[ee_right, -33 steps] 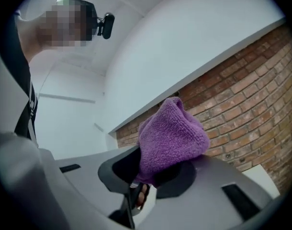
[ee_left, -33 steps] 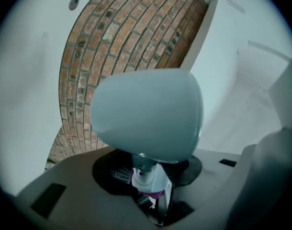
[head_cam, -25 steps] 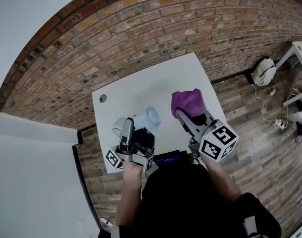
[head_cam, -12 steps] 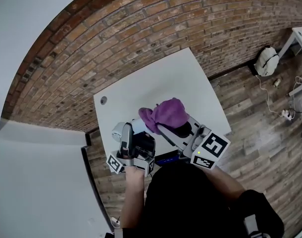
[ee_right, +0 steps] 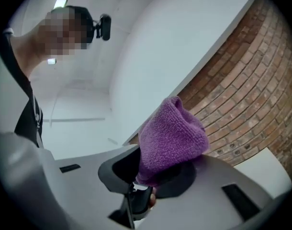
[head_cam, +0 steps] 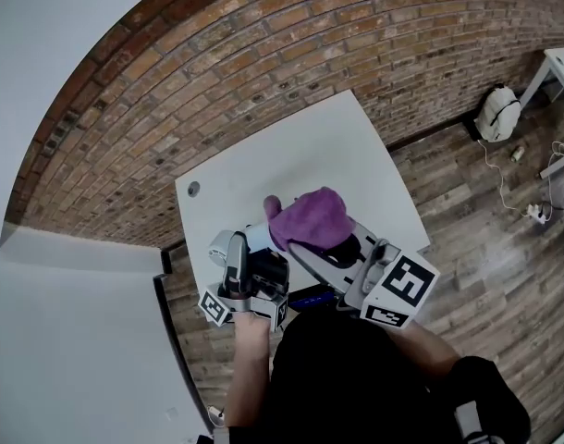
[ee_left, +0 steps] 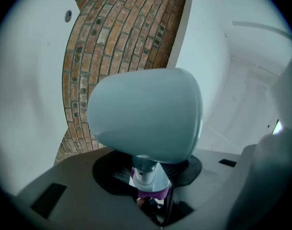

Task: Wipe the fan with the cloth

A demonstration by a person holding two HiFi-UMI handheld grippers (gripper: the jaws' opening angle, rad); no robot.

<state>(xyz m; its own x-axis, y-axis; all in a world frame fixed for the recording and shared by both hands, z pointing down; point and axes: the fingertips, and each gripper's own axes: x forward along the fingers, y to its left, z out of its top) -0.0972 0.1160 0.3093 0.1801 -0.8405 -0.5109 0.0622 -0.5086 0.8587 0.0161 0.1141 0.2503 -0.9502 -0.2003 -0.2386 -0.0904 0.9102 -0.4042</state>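
A red brick wall (head_cam: 263,54) runs across the top. A white bench (head_cam: 300,151) stands by it, a small round hole (head_cam: 192,189) near its corner. Wood plank floor (head_cam: 485,229) spreads right, where a pale bag (head_cam: 496,123) and loose cables (head_cam: 522,197) lie. Plain white wall (head_cam: 51,340) fills the left.

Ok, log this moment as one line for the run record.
left gripper: shut on fan stem | right gripper: shut on purple cloth | cloth covers fan head in head view, contact unclear
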